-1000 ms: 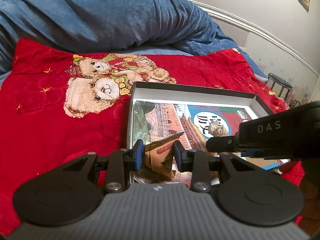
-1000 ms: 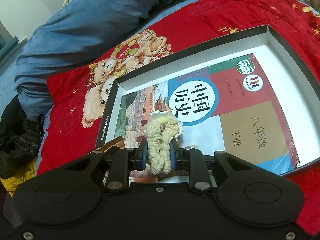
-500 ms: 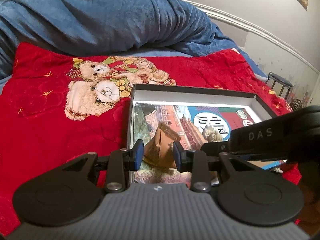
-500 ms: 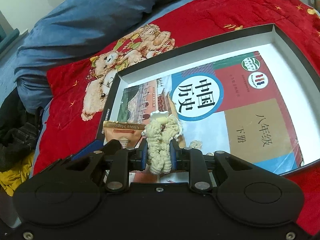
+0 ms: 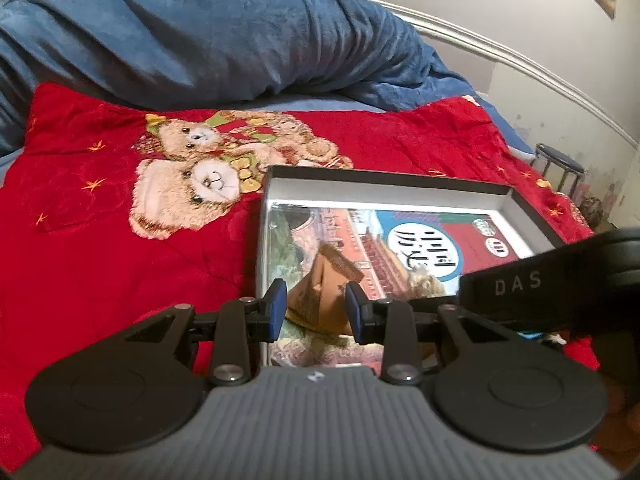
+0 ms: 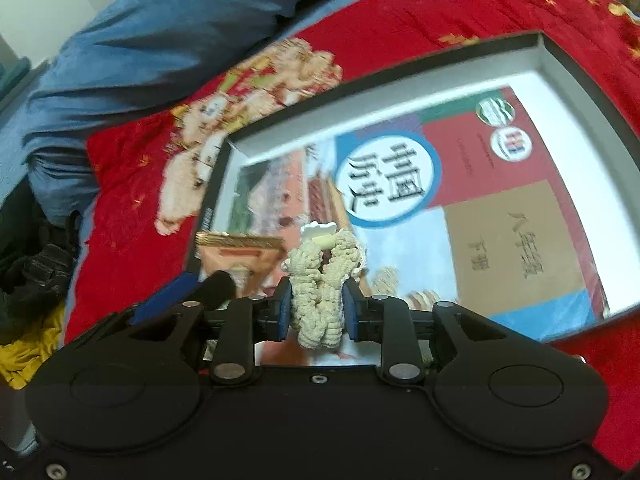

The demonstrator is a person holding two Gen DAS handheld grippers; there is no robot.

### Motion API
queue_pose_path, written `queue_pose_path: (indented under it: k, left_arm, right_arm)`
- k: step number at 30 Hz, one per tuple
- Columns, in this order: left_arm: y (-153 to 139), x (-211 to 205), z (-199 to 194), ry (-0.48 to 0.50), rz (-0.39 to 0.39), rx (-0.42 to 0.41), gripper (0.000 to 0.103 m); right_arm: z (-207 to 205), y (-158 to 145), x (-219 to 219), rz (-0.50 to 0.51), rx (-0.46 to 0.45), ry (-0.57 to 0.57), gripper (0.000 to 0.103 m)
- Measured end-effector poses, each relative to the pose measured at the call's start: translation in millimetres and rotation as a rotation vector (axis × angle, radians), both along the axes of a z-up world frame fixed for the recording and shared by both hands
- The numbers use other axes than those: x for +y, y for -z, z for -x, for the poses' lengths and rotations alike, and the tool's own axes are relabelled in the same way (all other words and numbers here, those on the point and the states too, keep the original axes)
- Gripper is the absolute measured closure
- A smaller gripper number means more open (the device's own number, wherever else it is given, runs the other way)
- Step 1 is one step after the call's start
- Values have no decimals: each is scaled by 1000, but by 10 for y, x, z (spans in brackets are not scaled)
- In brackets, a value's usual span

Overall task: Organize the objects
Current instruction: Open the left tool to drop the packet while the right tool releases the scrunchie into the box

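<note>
Cream knit toy (image 6: 318, 292) w/ a white clip on top sits upright between the right gripper (image 6: 315, 312) pads; jaws opening, small gaps show each side of the toy, so pads look just off it. Toy is over the near-left part of the box (image 6: 580, 92), above the book (image 6: 500, 208) that lies flat inside and fills most of it. Brown snack packet (image 5: 320, 296) lies tilted on the book at the box's near-left corner, between the left gripper (image 5: 316, 310) pads but clear of both; those jaws also opening, nothing gripped. In the left view the right gripper's black body crosses the box's near-right edge. In the right view the packet (image 6: 236, 252) is just left of the toy, w/ a left fingertip (image 6: 218, 286) in front of it. Box: black outside, white inside, open top, resting on a red blanket (image 5: 100, 260) w/ a teddy-bear print (image 5: 208, 176) beyond the box's far-left corner. Blue duvet (image 5: 200, 40) bunched along the blanket's far edge.
</note>
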State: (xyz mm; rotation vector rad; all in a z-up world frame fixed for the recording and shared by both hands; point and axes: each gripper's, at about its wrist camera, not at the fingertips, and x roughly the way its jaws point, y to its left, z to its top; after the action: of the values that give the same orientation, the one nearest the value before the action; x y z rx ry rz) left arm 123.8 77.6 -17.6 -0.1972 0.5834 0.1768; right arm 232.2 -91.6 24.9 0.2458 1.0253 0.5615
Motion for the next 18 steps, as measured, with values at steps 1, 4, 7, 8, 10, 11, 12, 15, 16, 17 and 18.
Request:
queue_pose_path:
  k: [1,4,7,8,10,11,12,15,16,17,18]
  left_arm:
    - [5,3,1,1,6,4,53]
    - [-9,12,17,-11,21,-2,52]
    - [-22,21,39,-14,18,-17,45]
    - [-27,27,51,-11,23,-23,44]
    - [-40,36,72,-12,28,-32,43]
    - [-52,38,84,-10,31,-38,40]
    - [-66,38,101,-11,30,-45,37]
    - [-100,18,163,-8,13,-67,34]
    - [-108,6,186,-4,6,-70,33]
    - [-115,-6,214,1,1,-71,31]
    - [-121,-16,243,11,0,-74,30]
  right_arm:
    - [18,-5,2,-1,-11,-4,74]
    - [47,-43,-10,-11,-19,-11,68]
    - [57,-98,-77,-41,-33,1,58]
    - [55,-120,-97,-46,-37,3,57]
    - [50,-178,-135,-61,-41,7,51]
    - [59,-211,-152,-70,-49,6,48]
    - [71,-247,-158,-79,-63,-2,40]
    - [189,-418,-183,-82,-179,-7,28]
    - [256,-497,-189,-68,-247,-2,21]
    - [305,-555,-187,-52,-296,-7,21]
    - [346,-608,-186,-40,-330,-14,21]
